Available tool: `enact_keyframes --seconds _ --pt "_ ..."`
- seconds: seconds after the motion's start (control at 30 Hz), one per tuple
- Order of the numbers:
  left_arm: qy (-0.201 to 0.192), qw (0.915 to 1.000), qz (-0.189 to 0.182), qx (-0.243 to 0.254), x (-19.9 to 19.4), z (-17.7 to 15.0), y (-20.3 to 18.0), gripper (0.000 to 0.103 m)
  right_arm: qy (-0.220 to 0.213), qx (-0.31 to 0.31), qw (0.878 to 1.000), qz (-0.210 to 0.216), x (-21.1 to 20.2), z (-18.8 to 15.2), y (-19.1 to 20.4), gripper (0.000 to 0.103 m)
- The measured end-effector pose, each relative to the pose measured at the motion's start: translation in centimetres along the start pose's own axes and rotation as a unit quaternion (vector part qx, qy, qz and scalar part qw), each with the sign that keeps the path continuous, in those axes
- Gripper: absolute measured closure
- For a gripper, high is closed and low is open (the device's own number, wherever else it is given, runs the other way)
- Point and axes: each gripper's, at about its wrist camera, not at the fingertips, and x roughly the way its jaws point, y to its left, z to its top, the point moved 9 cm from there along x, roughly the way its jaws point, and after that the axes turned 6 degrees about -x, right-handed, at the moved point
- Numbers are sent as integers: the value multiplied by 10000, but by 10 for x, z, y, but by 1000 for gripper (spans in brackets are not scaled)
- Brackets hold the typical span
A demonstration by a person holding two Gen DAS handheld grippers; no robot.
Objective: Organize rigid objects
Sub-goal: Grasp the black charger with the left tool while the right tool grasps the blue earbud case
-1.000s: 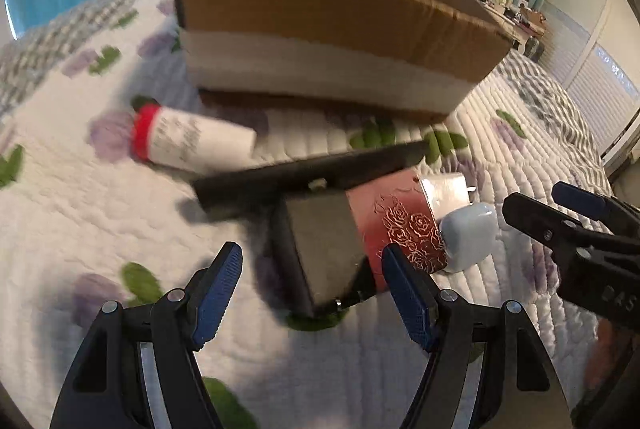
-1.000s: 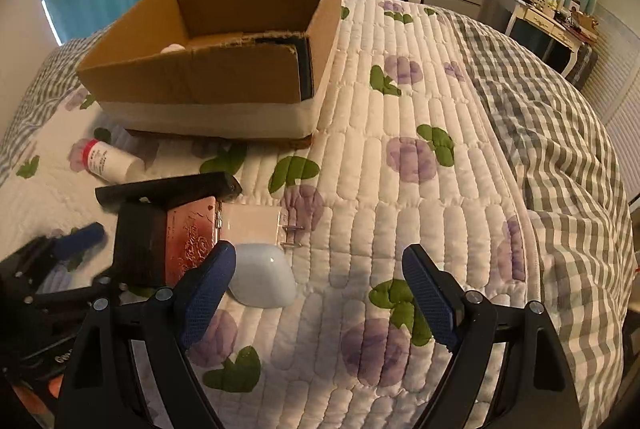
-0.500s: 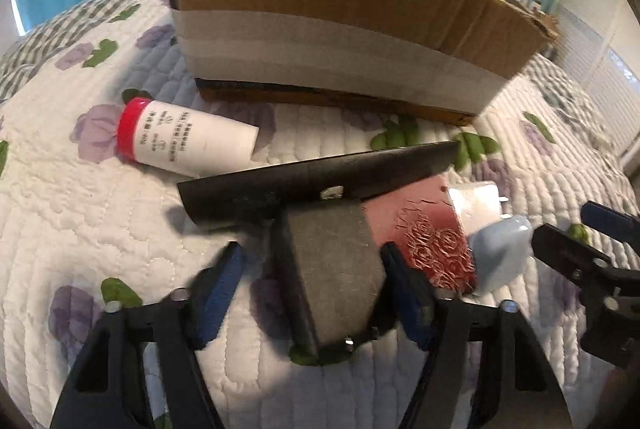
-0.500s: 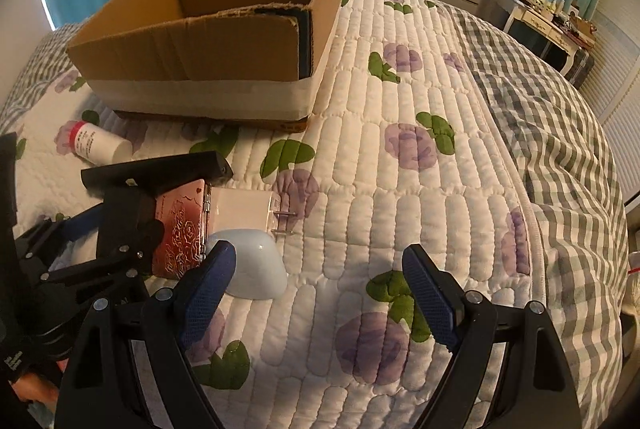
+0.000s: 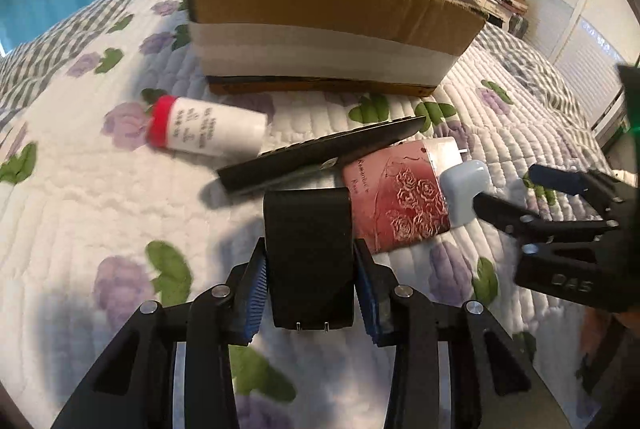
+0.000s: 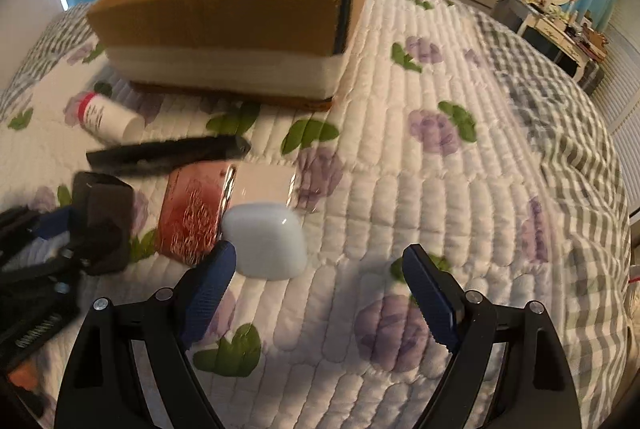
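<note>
One bed (image 6: pixel 460 189) fills the room's middle, its white quilt printed with purple flowers and green leaves, and everything sits on it. One cardboard box (image 5: pixel 332 17) stands open at the far side; from here I can't make out whether anything lies inside it, so the sorting looks to be at an early stage.

Six loose things lie in front of the box, none of them put away as far as I can tell. One long black bar (image 5: pixel 320 157) lies slantwise, nearest the box. One white bottle with a red cap (image 5: pixel 208 131) lies on its side, just beside the bar's left end. One red case with embossed roses (image 5: pixel 400 205) lies flat below the bar. One white flat packet (image 6: pixel 264 185) touches the case's far edge. One pale rounded case (image 6: pixel 266 241) sits against both of those. One black block (image 5: pixel 308 257) lies at the near left.

The left tongs (image 5: pixel 310 293) are pressed in on the black block, both blue pads against its sides; I'd judge this the pick in hand, with the box its likely destination. The right tongs (image 6: pixel 316 293) are spread wide, pinching nothing, one pad just beside the pale rounded case.
</note>
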Motion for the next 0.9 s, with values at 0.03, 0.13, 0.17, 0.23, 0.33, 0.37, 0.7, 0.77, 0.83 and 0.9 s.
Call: enact_keyframes --seconds 0.03,0.13,0.17,0.23,0.33,0.37,0.7,0.77,0.83,0.9 --pt "-12 10000 34 -19 -4 0 4 63 42 -63 10000 -26 2 -1 2 18" --pt "-89 9997 190 -107 -9 3 13 63 145 -184 9997 -99 8 -3 6 18" --pt "-102 9994 273 -162 -5 5 16 63 176 -213 9996 -115 10 -3 8 18" --pt "-74 9990 329 -309 1 8 23 63 197 -242 9994 -122 14 -2 11 20" --pt "-13 9984 224 -526 10 7 33 64 192 -301 9993 -86 19 1 16 24" --pt "-45 9982 223 -563 11 8 34 64 193 -338 9992 -94 21 2 18 24" --pt "-42 9985 237 -498 8 9 27 64 99 -453 9988 180 22 5 34 80" --pt "-40 9985 253 -476 6 8 25 64 63 -407 9989 223 16 5 34 80" --pt "-69 9987 256 -427 2 7 22 65 7 -288 9991 322 8 6 32 80" --pt "-98 9991 214 -355 -5 7 18 65 -82 -198 9989 424 -1 7 31 80"
